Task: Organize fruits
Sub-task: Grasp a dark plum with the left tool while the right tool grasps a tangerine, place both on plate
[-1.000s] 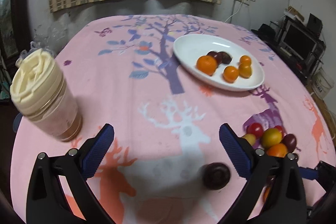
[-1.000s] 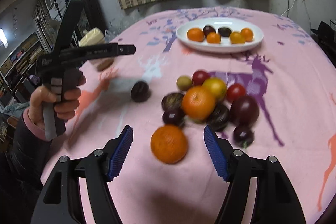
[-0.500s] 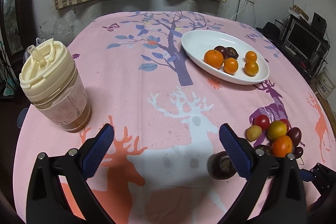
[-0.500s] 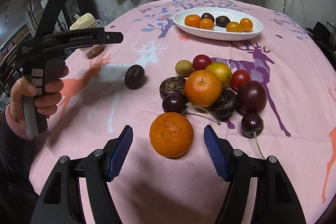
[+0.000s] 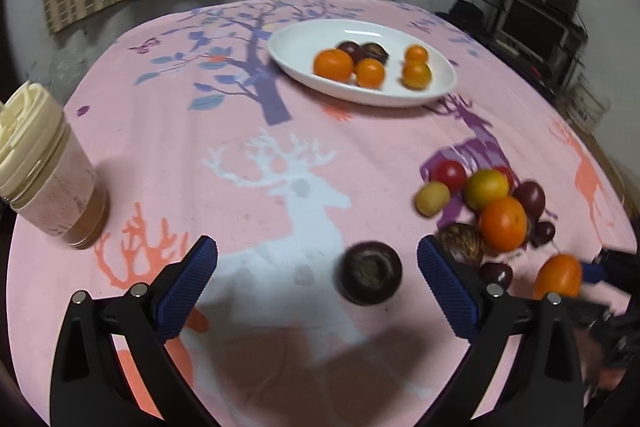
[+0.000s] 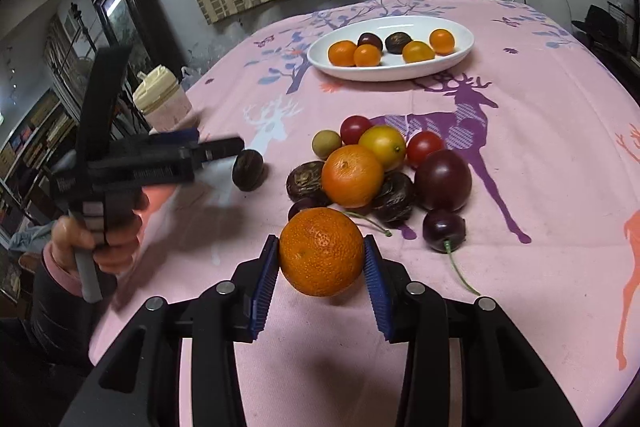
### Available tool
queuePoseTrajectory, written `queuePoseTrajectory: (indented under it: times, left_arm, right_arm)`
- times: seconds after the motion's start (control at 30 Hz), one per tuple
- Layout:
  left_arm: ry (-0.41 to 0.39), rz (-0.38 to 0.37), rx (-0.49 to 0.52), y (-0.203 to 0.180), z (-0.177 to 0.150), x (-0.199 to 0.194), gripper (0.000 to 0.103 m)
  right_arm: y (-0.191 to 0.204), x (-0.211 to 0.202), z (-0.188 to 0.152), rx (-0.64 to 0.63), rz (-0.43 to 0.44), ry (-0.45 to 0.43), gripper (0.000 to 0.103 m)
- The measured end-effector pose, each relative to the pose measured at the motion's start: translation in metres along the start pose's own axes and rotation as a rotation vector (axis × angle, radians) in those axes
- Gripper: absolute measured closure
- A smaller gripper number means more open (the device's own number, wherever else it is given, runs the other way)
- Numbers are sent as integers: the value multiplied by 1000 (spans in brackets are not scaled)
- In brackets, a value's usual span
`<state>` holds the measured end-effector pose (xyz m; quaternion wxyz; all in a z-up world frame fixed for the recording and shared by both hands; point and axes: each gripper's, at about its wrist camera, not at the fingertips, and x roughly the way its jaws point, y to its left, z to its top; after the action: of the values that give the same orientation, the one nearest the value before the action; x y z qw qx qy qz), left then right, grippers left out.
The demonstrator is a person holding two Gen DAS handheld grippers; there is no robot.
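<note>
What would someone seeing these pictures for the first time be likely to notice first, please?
Probably the bright orange pinched between the blue jaws of the right gripper, close to the camera. Just beyond it lies a loose heap of fruit on the pink deer-print tablecloth, with a white oval plate of fruit at the far side. To the left, the open left gripper approaches a lone dark fruit.

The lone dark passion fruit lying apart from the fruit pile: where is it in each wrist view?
Left wrist: the lone dark passion fruit lies low and right of centre, on the cloth nearer the right finger of the open left claw.
Right wrist: left of centre, left of the pile.
Shared landmark: white plate, far behind.
</note>
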<state>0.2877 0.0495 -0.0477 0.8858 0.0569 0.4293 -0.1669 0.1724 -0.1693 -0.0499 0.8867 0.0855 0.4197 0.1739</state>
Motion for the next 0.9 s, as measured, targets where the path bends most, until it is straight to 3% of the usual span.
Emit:
queuePoseTrajectory:
  times: [0.07,0.13,0.17,0.33,0.37,0.43,0.53,0.67,0.8,0.9]
  left_arm:
    - [15,3,41,-10,-6,5,5]
    - [28,-5,80,-18,-9,9,17]
    - [36,-16,93,-21,-10,11,29]
    - [74,-37,115,-27,-13,23,46]
    - [85,-44,117,-28,-14,25,56]
    - [82,-38,131,-30,-15,25,65]
    - [89,-53,116,-29,-14,23,66]
    - [51,-136,60,-21,11,10,66]
    - [-40,-166,18,-18,64,5,66]
    - [-92,-117,7,-20,111,22,66]
  right_arm:
    - [-2,-5,2,2,0,-13,61]
    - [-5,-7,4,4,-2,-21,61]
    - [-6,-7,5,7,-1,-23,61]
    - [-11,-5,6,12,8,-24,61]
    - [-12,-5,7,14,11,-26,61]
    - [-14,-5,9,16,18,-35,61]
    - [-18,-6,16,16,20,-45,61]
    - [-29,-5,48,2,10,-81,61]
    - [-49,9,97,22,-56,-171,61]
    - [-65,42,144,14,-101,-202,61]
